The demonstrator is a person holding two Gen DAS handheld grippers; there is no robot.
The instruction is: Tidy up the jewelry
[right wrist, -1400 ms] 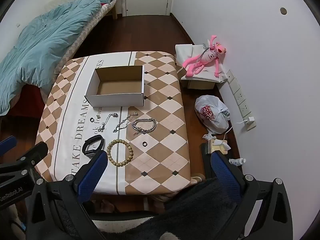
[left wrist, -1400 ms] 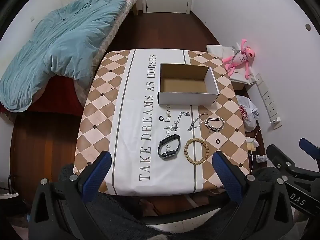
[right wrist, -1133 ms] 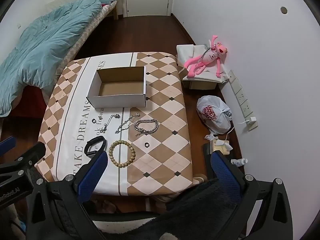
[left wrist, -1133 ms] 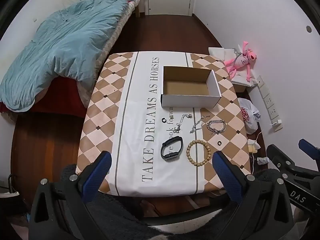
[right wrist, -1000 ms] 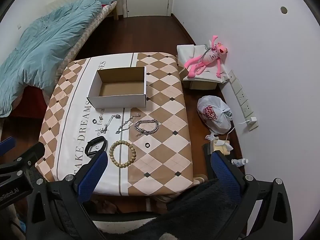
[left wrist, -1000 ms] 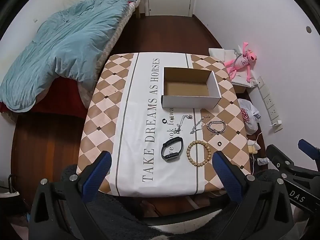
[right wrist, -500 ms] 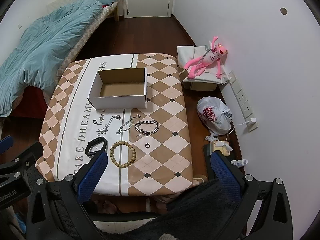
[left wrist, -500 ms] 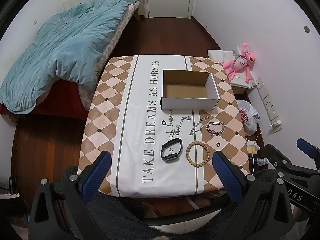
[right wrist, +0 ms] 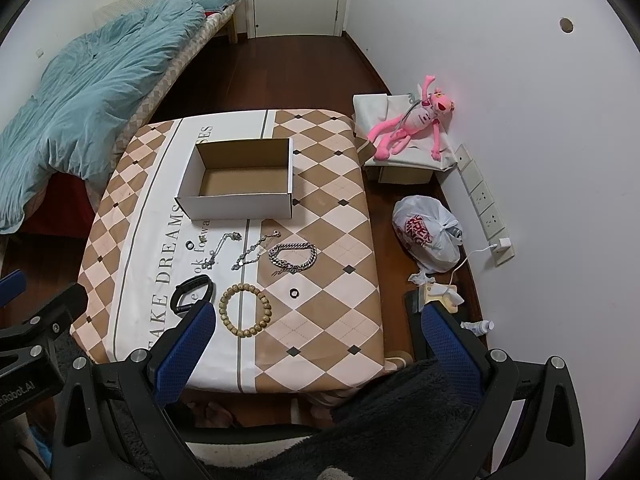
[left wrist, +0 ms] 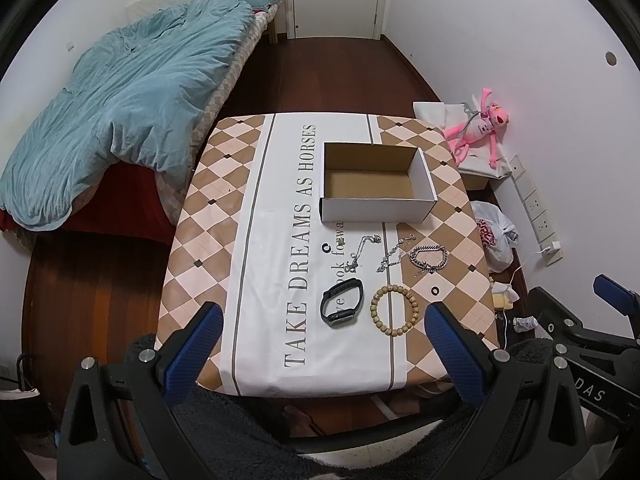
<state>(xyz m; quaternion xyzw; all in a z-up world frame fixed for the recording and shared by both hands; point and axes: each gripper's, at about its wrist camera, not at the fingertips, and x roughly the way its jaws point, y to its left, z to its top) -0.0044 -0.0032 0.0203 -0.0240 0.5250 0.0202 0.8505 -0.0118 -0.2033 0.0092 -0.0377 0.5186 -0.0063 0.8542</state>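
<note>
Both grippers, left gripper (left wrist: 320,332) and right gripper (right wrist: 318,330), hung wide open and empty, the light, stiff bead bracelet (right wrist: 245,310) lying just ahead of the right one's fingers, likely best pinched across its rim.

Table (left wrist: 208,240) covered with a checked cloth, white printed stripe down the middle. On it: open cardboard box (left wrist: 376,184), empty, at the far side; nearer, two thin chains (left wrist: 362,250), a chunky chain bracelet (left wrist: 429,258), two small rings (left wrist: 326,247), a black band watch (left wrist: 342,302), and a wooden bead bracelet (left wrist: 394,310) just beside it.
</note>
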